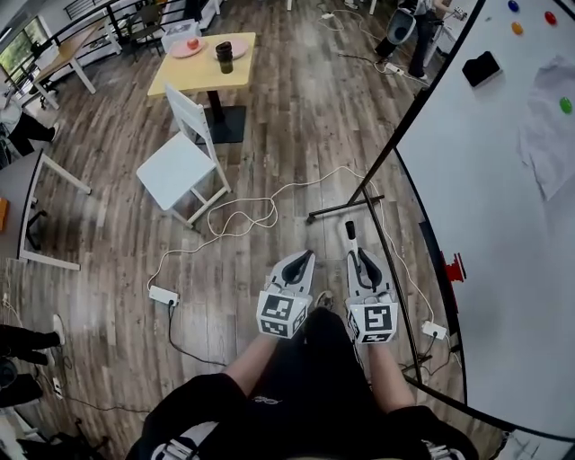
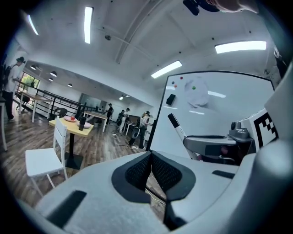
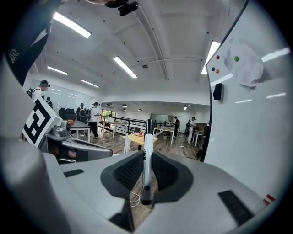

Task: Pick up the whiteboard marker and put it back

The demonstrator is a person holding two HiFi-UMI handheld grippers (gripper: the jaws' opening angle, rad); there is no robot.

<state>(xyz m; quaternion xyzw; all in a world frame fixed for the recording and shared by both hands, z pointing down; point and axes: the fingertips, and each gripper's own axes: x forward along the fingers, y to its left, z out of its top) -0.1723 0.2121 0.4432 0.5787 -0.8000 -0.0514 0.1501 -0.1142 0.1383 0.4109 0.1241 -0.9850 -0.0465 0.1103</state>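
My right gripper (image 1: 358, 256) is shut on a white whiteboard marker (image 1: 351, 235) with a black cap. In the right gripper view the marker (image 3: 147, 164) stands upright between the black pads (image 3: 130, 171), cap end pointing away. My left gripper (image 1: 305, 256) rides just to its left with its pads (image 2: 137, 171) touching at the tips and nothing between them. From the left gripper view the marker (image 2: 176, 125) sticks up out of the right gripper (image 2: 215, 144). Both grippers hang over the floor beside the whiteboard (image 1: 503, 225), which fills the right of the head view.
On the whiteboard are a black eraser (image 1: 481, 67), coloured magnets (image 1: 517, 27) and a pale cloth (image 1: 548, 117). Its stand foot (image 1: 346, 211) and cables (image 1: 243, 216) cross the wood floor. A white chair (image 1: 180, 166) and a yellow table (image 1: 202, 67) stand further off.
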